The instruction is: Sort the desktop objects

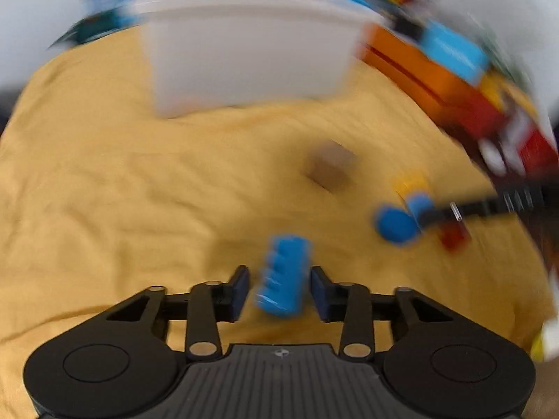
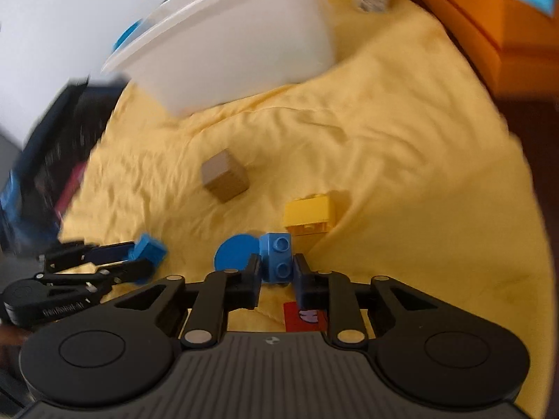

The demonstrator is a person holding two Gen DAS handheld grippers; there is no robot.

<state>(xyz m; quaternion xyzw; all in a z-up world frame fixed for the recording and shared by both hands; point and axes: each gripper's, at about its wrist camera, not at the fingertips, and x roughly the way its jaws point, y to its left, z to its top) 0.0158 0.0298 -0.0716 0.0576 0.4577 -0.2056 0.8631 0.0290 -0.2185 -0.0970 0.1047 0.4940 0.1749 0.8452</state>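
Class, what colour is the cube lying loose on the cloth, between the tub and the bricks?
Brown, like cardboard. The cube shows best in the right wrist view.

A ridged blue plastic brick (image 1: 284, 274) sits tilted between my left gripper's fingers. A studded blue plastic block (image 2: 277, 256) with a round blue disc (image 2: 236, 251) beside it is in my right one. A yellow plastic brick (image 2: 309, 214) and a brown cube (image 2: 225, 174) lie on the yellow cloth (image 2: 401, 146), before a white plastic tub (image 2: 237, 45).

My left gripper (image 1: 279, 288) and right gripper (image 2: 276, 279) look alike: black linkage arms, silver rivets, dark blue pads on the fingers (image 1: 241, 288), ribbed grey housing between round black discs.
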